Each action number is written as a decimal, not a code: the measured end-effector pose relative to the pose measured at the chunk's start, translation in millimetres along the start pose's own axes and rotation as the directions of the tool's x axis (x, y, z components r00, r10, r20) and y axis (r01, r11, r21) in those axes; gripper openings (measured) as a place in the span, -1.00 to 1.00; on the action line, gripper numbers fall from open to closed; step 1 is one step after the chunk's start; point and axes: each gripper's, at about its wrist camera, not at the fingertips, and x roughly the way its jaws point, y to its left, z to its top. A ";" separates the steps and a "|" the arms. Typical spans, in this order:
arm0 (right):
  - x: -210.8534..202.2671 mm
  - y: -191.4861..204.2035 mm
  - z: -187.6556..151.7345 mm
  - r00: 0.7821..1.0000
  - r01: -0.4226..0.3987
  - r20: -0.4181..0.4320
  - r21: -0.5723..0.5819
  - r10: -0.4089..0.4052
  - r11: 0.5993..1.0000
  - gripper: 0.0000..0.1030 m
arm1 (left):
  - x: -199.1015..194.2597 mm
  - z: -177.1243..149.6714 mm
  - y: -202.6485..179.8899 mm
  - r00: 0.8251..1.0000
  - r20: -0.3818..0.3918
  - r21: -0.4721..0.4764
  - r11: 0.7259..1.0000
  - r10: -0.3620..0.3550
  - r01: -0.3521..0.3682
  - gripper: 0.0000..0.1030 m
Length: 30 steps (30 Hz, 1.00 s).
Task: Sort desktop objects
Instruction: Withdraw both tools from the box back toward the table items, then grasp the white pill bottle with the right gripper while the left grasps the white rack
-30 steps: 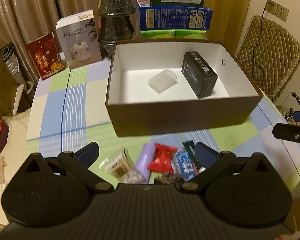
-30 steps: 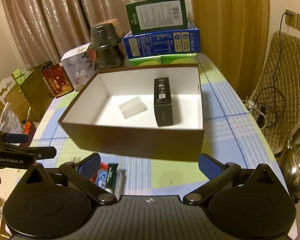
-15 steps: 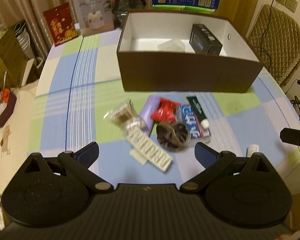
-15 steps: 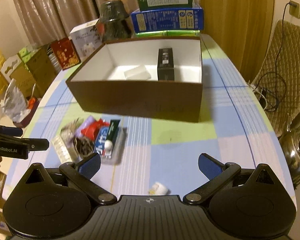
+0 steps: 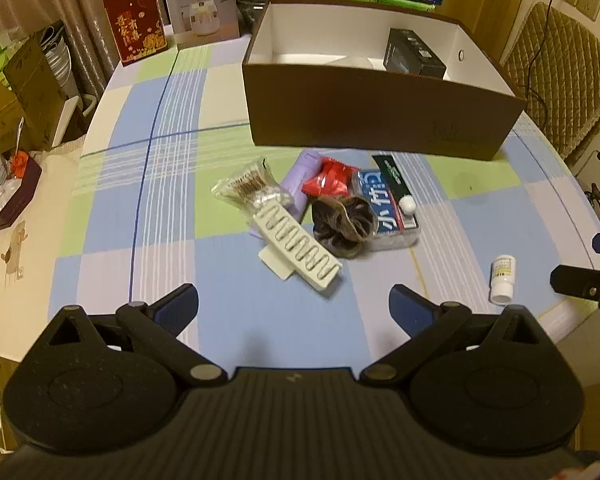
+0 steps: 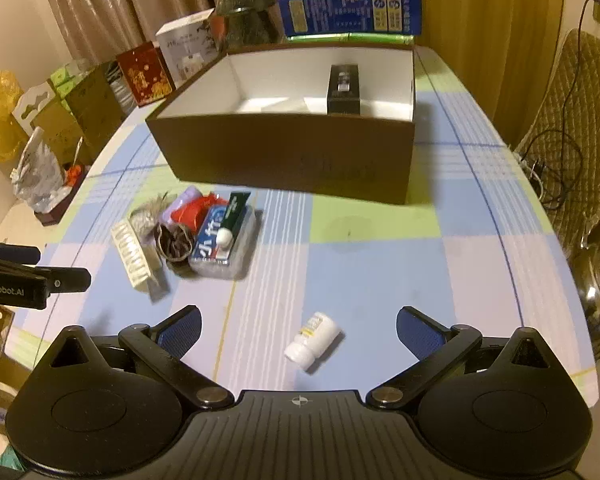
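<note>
With a black case (image 6: 343, 89) and a clear packet already in the brown box (image 6: 292, 152) at twelve o'clock, we hold both jaws wide and empty over the worktop (image 6: 380, 264), the cluttered pile (image 5: 332, 208) and small white bottle (image 6: 312, 342) unsorted.

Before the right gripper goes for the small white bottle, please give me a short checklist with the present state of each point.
1. Right gripper open: ok.
2. Small white bottle between its fingers' line, lying on its side: ok.
3. Bottle apart from the pile by the hair clip: ok.
4. Left gripper open, holding nothing: ok.
5. Brown box has free floor space: ok.
6. Bottle cap tight: cannot tell.
</note>
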 end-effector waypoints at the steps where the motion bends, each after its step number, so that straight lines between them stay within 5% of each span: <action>1: 1.5 0.5 -1.3 1.000 -0.002 -0.007 -0.001 0.002 1.000 0.96 | 0.3 -1.6 -0.4 1.000 -0.004 -0.001 1.000 0.000 0.000 0.95; 17: 38.7 -7.7 -21.6 0.996 -0.013 -0.088 0.033 0.016 0.999 0.95 | 21.1 -7.6 -4.8 0.999 -0.046 0.011 1.000 -0.007 0.008 0.88; 21: 55.3 -12.7 -20.3 0.995 0.007 -0.103 0.067 0.000 0.998 0.50 | 33.4 -4.7 -3.5 0.999 -0.053 0.007 1.000 -0.003 0.003 0.85; 30: 83.1 -13.8 -18.7 0.991 0.041 -0.132 0.065 -0.032 0.997 -0.05 | 54.2 6.8 -3.4 0.999 -0.047 0.007 1.000 -0.009 0.010 0.82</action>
